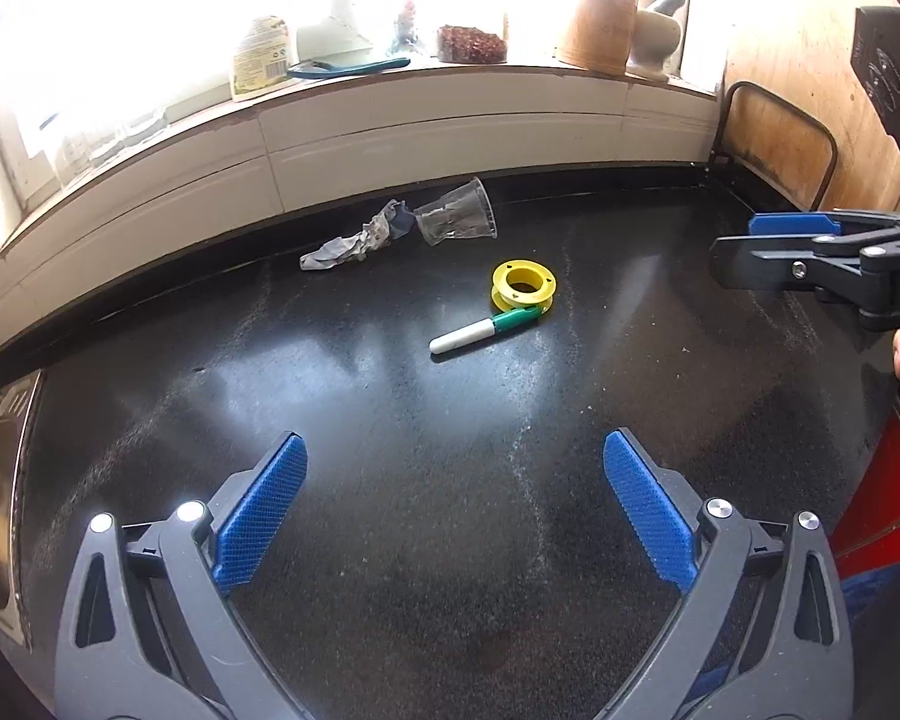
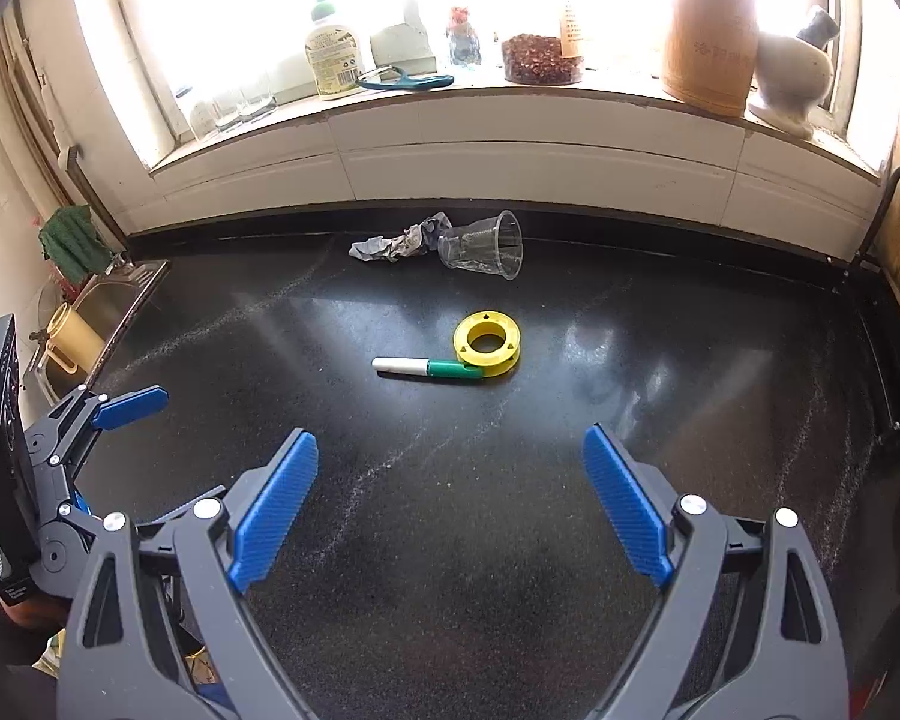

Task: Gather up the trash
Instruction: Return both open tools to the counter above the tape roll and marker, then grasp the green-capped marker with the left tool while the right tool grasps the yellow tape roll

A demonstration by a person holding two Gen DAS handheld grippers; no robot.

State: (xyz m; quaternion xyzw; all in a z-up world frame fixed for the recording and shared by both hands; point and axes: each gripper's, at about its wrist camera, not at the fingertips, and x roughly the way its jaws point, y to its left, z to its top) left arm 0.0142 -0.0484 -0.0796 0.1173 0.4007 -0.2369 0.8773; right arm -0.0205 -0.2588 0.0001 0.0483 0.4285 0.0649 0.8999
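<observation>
Only "DA" reads on the right claw [image 1: 744,264]; bottle label [image 2: 331,63] illegible.

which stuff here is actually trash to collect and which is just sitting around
Likely trash, on the black counter:
- crumpled paper
- clear plastic cup lying on its side
- yellow spool, seemingly empty
- green and white marker, less sure

Just lying about, on the windowsill:
- bottle
- scissors
- wooden holder
- mortar and pestle

I see the bench [image 2: 660,420] as glossy black speckled stone, dusted with pale streaks. The cup [image 2: 483,246] is clear thin plastic, the wrapper [image 2: 399,243] beside it crumpled paper or foil. Spool [image 2: 487,343] and marker [image 2: 429,367] look like smooth plastic. My fingers [image 2: 276,510] carry ribbed blue matt pads.
</observation>
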